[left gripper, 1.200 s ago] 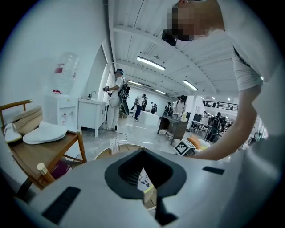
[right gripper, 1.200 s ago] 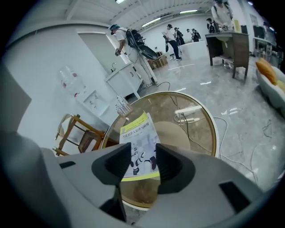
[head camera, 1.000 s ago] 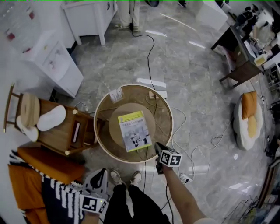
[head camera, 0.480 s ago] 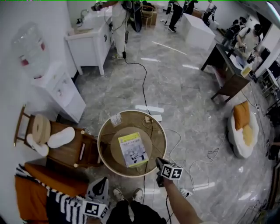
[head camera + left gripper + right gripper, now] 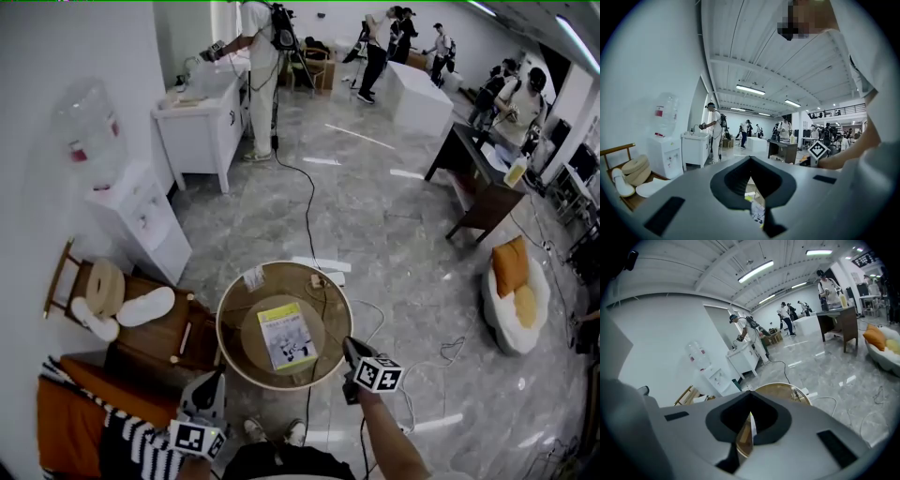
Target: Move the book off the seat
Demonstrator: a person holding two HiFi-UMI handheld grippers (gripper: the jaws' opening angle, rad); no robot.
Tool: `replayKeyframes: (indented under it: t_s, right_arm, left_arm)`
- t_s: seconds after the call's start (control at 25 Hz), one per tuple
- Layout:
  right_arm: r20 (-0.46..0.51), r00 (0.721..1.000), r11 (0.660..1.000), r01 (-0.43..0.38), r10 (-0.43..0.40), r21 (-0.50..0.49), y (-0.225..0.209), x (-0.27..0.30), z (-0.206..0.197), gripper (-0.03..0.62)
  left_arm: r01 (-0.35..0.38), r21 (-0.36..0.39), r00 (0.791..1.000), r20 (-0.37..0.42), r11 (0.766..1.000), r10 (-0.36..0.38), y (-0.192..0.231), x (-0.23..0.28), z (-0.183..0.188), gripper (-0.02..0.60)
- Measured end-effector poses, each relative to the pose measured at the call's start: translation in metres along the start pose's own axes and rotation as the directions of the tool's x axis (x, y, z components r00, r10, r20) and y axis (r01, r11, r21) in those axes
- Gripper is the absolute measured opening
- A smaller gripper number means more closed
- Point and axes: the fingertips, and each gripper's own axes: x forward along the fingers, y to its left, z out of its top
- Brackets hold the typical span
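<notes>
A grey marble floor (image 5: 403,234) filled most of the head view, with several people standing at its far end. Against the left wall stood a white cabinet with legs (image 5: 202,127) and, nearer, a white water dispenser with a clear bottle on top (image 5: 131,211). A dark wooden desk (image 5: 473,183) stood at the right, and a white and orange floor cushion (image 5: 511,286) lay beyond it. Low in the middle was the round seat with a pale wooden rim (image 5: 220,328) and a tan disc at its centre. A black cable (image 5: 305,202) ran across the floor to it.

The thin book with a yellow-green and white cover (image 5: 287,337) lay flat on that central disc, slightly turned. No gripper touched it.

The right gripper (image 5: 349,345) was held just outside the seat's lower right rim, apart from the book. Its own view showed its jaws pressed together with nothing between them.

The left gripper (image 5: 217,374) hung below the seat's lower left rim, near the person's pale shoes (image 5: 248,429). Its jaw tips met, nothing was held, and a strip of the book showed behind them.
</notes>
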Motion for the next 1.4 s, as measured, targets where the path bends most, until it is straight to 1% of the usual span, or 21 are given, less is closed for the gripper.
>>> replayKeyframes:
  t_s: [0.08, 0.28, 0.48, 0.68, 0.8, 0.96, 1.12, 1.2, 1.36, 1.4]
  right_arm:
    - [0.027, 0.999, 0.999, -0.017, 0.018, -0.031, 0.012, -0.009, 0.017, 0.021]
    - [0.108, 0.991, 0.987, -0.068, 0.084, -0.148, 0.052, -0.032, 0.071, 0.021]
    - [0.215, 0.966, 0.968, -0.090, 0.142, -0.234, 0.090, -0.060, 0.126, 0.021]
    - [0.290, 0.941, 0.951, -0.085, 0.175, -0.299, 0.117, -0.092, 0.151, 0.021]
    - [0.336, 0.923, 0.940, -0.071, 0.189, -0.334, 0.131, -0.118, 0.160, 0.021]
    - [0.405, 0.895, 0.924, -0.021, 0.188, -0.383, 0.146, -0.148, 0.168, 0.021]
    - [0.441, 0.878, 0.909, 0.018, 0.184, -0.416, 0.158, -0.176, 0.161, 0.021]
    - [0.433, 0.882, 0.911, 0.009, 0.188, -0.413, 0.165, -0.184, 0.149, 0.021]
    - [0.354, 0.915, 0.917, -0.039, 0.192, -0.397, 0.173, -0.176, 0.113, 0.021]
    - [0.342, 0.920, 0.921, -0.046, 0.190, -0.388, 0.175, -0.172, 0.107, 0.021]
  left_arm:
    - [-0.009, 0.001, 1.000, 0.017, 1.000, 0.009, 0.005, -0.005, 0.008, 0.017]
    - [-0.034, 0.010, 0.997, 0.063, 0.999, 0.034, 0.019, -0.012, 0.031, 0.015]
    - [-0.055, 0.033, 0.991, 0.123, 0.998, 0.051, 0.035, -0.016, 0.059, 0.015]
    - [-0.092, 0.042, 0.983, 0.165, 0.995, 0.084, 0.045, -0.029, 0.078, 0.015]
    - [-0.115, 0.033, 0.977, 0.186, 0.993, 0.107, 0.050, -0.041, 0.086, 0.015]
    - [-0.150, 0.005, 0.966, 0.214, 0.989, 0.145, 0.060, -0.054, 0.094, 0.015]
    - [-0.167, -0.007, 0.960, 0.228, 0.986, 0.165, 0.061, -0.064, 0.098, 0.017]
    - [-0.169, -0.002, 0.960, 0.227, 0.986, 0.165, 0.061, -0.064, 0.097, 0.015]
    - [-0.155, -0.010, 0.963, 0.221, 0.988, 0.153, 0.058, -0.054, 0.091, 0.017]
    - [-0.149, -0.010, 0.964, 0.220, 0.989, 0.147, 0.057, -0.053, 0.091, 0.017]
